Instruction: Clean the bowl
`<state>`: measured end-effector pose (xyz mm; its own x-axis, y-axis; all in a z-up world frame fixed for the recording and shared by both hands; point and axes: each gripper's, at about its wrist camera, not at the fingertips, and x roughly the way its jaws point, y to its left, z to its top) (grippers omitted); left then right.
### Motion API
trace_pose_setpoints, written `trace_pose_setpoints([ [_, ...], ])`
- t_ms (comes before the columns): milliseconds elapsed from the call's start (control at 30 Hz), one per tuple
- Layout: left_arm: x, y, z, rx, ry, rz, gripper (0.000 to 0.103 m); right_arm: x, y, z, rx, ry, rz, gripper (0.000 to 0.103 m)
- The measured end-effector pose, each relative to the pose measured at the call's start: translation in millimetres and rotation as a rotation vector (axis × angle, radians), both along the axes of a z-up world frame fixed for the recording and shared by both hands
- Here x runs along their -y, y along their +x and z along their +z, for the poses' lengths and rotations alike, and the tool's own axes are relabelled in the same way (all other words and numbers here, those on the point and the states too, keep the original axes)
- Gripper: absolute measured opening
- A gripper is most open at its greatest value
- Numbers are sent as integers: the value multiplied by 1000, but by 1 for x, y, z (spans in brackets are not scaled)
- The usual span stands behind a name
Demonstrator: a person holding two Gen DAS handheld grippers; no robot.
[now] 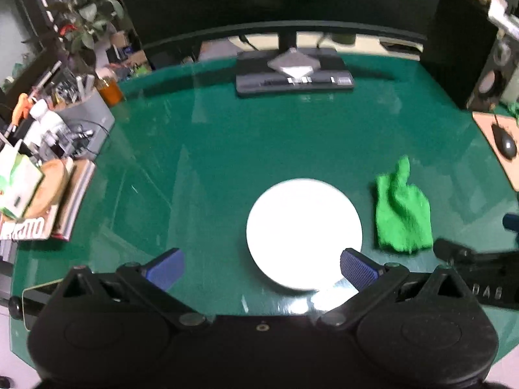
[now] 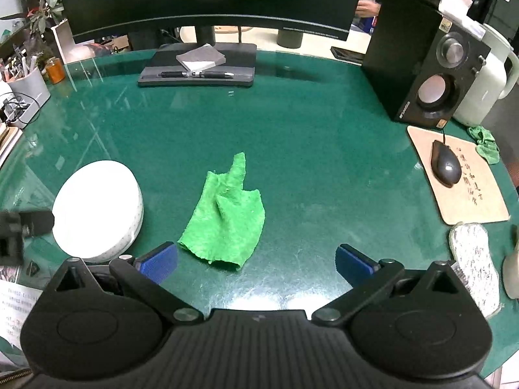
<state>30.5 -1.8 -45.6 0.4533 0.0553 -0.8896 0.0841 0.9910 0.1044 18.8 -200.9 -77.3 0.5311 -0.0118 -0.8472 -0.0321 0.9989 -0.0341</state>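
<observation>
A white bowl (image 1: pixel 303 230) rests on the green glass-topped table, glaring in the left wrist view. My left gripper (image 1: pixel 261 267) hangs over its near edge with jaws wide apart, the right pad in front of the rim, nothing held. A crumpled green cloth (image 1: pixel 402 214) lies just right of the bowl. In the right wrist view the cloth (image 2: pixel 228 215) lies flat on the table ahead of my right gripper (image 2: pixel 256 261), which is open and empty; the bowl (image 2: pixel 97 207) sits to its left. The left gripper's black body (image 2: pixel 19 227) shows at that view's left edge.
A monitor stand tray (image 2: pixel 198 64) with pens and a pad sits at the back. A speaker (image 2: pixel 428 68) and kettle stand back right, a mouse (image 2: pixel 446 162) on its mat and a grey sponge (image 2: pixel 475 265) at right. Books, tissue box (image 1: pixel 19 178) and desk organiser crowd the left.
</observation>
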Motion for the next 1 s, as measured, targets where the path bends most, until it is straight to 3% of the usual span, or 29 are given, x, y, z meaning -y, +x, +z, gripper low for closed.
trace_pose_setpoints([
  [600,2,-3,-9,-50,24,16,103,0,6,-8,-41,16,7,103],
  [700,0,-2,-6,-41,4,7,102,1,6,-9,-43,10,4,103],
  [867,-6,-6,12,26,-99,6,102,-1,9,5,-98,15,1,103],
  [1000,-2,-4,16,12,-27,16,102,-5,4,15,-75,16,13,103],
])
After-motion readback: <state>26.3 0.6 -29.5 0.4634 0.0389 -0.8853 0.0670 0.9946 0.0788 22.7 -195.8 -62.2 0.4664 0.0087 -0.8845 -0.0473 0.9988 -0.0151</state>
